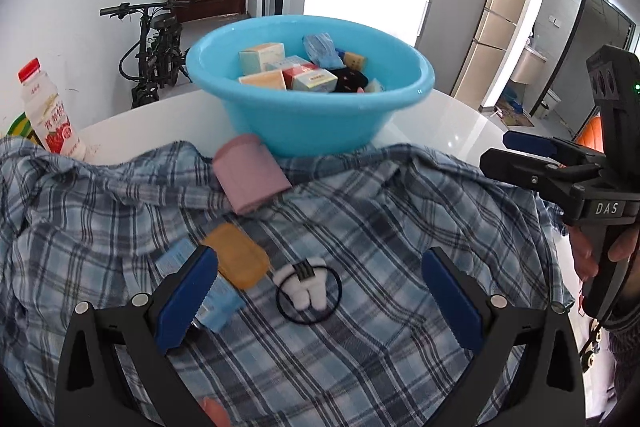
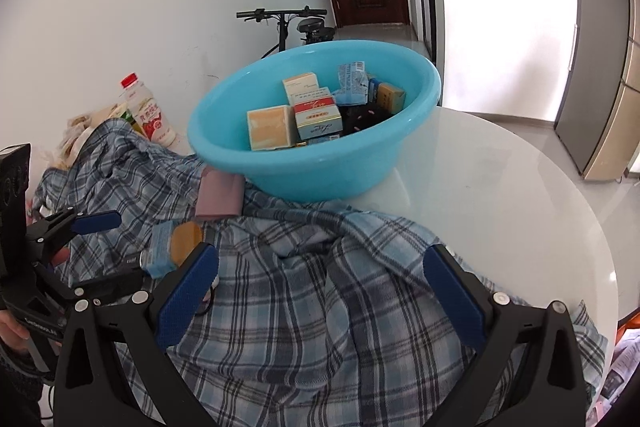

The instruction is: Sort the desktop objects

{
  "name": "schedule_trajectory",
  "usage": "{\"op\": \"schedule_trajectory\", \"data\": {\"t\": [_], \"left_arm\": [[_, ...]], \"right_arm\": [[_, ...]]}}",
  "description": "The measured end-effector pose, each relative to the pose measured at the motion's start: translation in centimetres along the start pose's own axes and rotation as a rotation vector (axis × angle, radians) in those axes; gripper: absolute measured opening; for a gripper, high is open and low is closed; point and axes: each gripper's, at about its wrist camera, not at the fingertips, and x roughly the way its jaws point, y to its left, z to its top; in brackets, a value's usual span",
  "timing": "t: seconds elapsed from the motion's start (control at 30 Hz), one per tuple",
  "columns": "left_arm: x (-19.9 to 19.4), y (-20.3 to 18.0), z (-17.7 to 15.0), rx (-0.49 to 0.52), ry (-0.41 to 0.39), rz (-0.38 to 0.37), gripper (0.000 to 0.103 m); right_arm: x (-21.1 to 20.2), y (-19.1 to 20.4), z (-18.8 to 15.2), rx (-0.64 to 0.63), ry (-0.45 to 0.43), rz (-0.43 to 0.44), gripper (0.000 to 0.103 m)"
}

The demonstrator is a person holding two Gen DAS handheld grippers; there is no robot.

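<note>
A blue plaid shirt [image 1: 360, 227] [image 2: 320, 287] is spread over the white table. On it lie a pink box [image 1: 250, 173] [image 2: 220, 199], an orange bar [image 1: 238, 261] [image 2: 186, 237], a light-blue box [image 1: 208, 291] [image 2: 160, 247] and a black hair tie with a white plush charm [image 1: 306, 287]. My left gripper [image 1: 320, 291] [image 2: 104, 251] is open just above the shirt, with the hair tie between its fingers and untouched. My right gripper [image 2: 320, 291] [image 1: 496, 151] is open and empty over the shirt's right part. A light-blue basin [image 1: 308, 115] [image 2: 316, 163] behind the shirt holds several small boxes.
A drink bottle with a red cap [image 1: 48, 115] [image 2: 148, 111] stands at the table's far left, beside some packaging. Bare white tabletop [image 2: 500, 187] lies right of the basin. A bicycle [image 1: 156, 55] leans against the wall beyond the table.
</note>
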Motion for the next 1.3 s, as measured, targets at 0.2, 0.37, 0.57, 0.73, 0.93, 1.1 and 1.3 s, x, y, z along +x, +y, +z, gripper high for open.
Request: {"op": "schedule_trajectory", "data": {"t": [0.2,0.37,0.57,0.73,0.93,1.1,1.3], "left_arm": [[0.1,0.0,-2.2,0.015,-0.025,0.035,0.103],[-0.7,0.2,-3.9,0.006,-0.057,0.051,0.103],[-2.5,-0.8,-5.8,0.031,-0.113,0.066,0.103],[-3.5,-1.8,-7.3,0.051,-0.141,0.070,0.103],[-3.8,-2.9,-8.4,0.054,-0.192,0.072,0.103],[-4.0,-3.3,-9.1,0.036,-0.249,0.081,0.103],[-4.4,-3.4,-10.1,0.021,-0.313,0.119,0.103]], "right_arm": [[-1.1,1.2,-1.7,-0.032,-0.056,-0.017,0.102],[-2.1,2.5,-3.6,-0.091,-0.107,-0.050,0.102],[-3.5,3.5,-5.5,-0.115,-0.152,-0.038,0.102],[-4.1,3.6,-7.0,-0.094,-0.160,-0.014,0.102],[-4.9,3.7,-8.3,-0.089,-0.226,-0.049,0.102],[-5.4,3.8,-9.7,-0.105,-0.291,-0.089,0.102],[-5.4,4.6,-11.5,-0.125,-0.352,-0.126,0.102]]}}
